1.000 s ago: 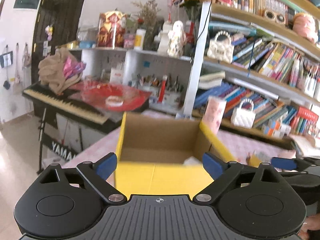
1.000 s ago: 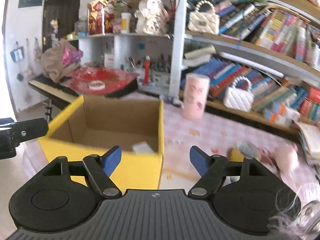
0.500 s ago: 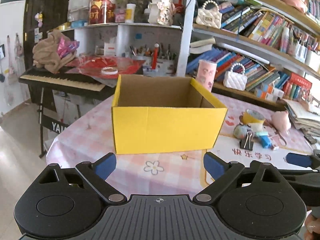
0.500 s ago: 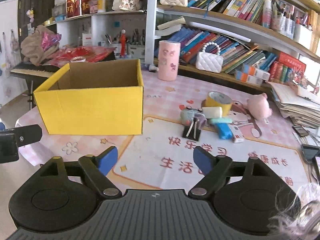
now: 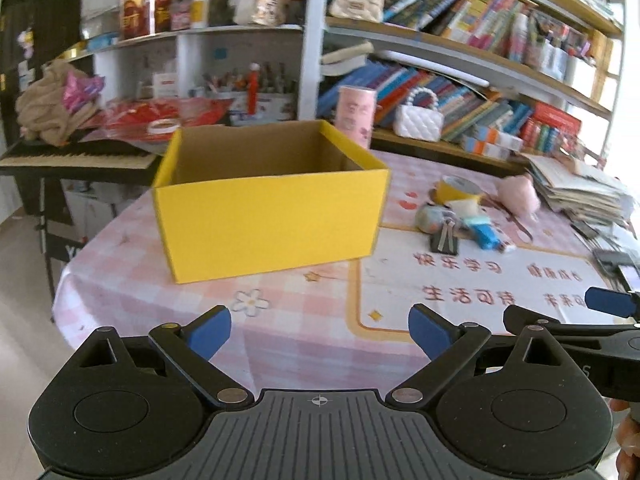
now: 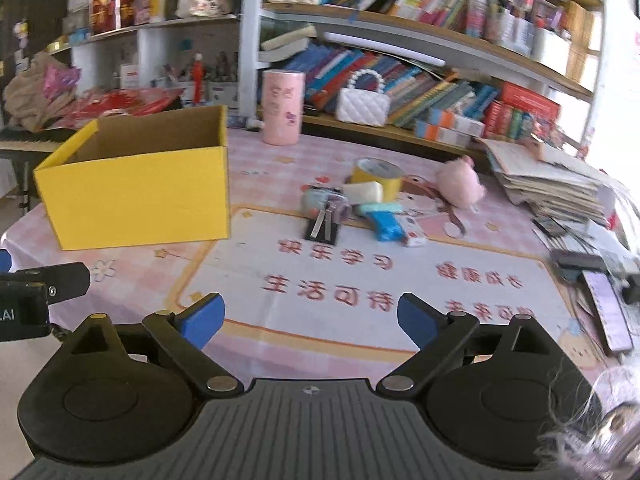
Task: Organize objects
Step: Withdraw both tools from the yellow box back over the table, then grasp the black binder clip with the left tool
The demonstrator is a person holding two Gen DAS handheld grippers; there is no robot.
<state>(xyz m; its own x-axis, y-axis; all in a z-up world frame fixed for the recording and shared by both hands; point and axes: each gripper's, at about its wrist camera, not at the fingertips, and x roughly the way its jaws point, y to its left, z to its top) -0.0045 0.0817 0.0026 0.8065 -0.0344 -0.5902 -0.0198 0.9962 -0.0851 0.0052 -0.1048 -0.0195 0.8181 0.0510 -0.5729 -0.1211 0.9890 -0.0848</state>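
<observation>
A yellow cardboard box (image 5: 268, 220) (image 6: 138, 196) stands open-topped on the pink checked tablecloth. To its right lies a cluster of small items: a yellow tape roll (image 6: 376, 174), a black binder clip (image 6: 323, 227), a blue item (image 6: 386, 224), a white eraser (image 6: 363, 192) and a pink plush pig (image 6: 460, 184). My left gripper (image 5: 320, 330) hangs open and bare near the table's front edge, well short of the box. My right gripper (image 6: 310, 320) holds nothing; its jaws are opening, over the printed mat in front of the cluster.
A pink cylinder (image 6: 282, 108) stands behind the box. A stack of papers (image 6: 560, 188) and a phone (image 6: 606, 312) lie at the right. Bookshelves (image 6: 440, 40) line the back, and a keyboard piano (image 5: 76, 156) stands to the left.
Both grippers drew back from the box toward the table's front edge, so the box looks smaller and the small items came into view. The right jaws widened.
</observation>
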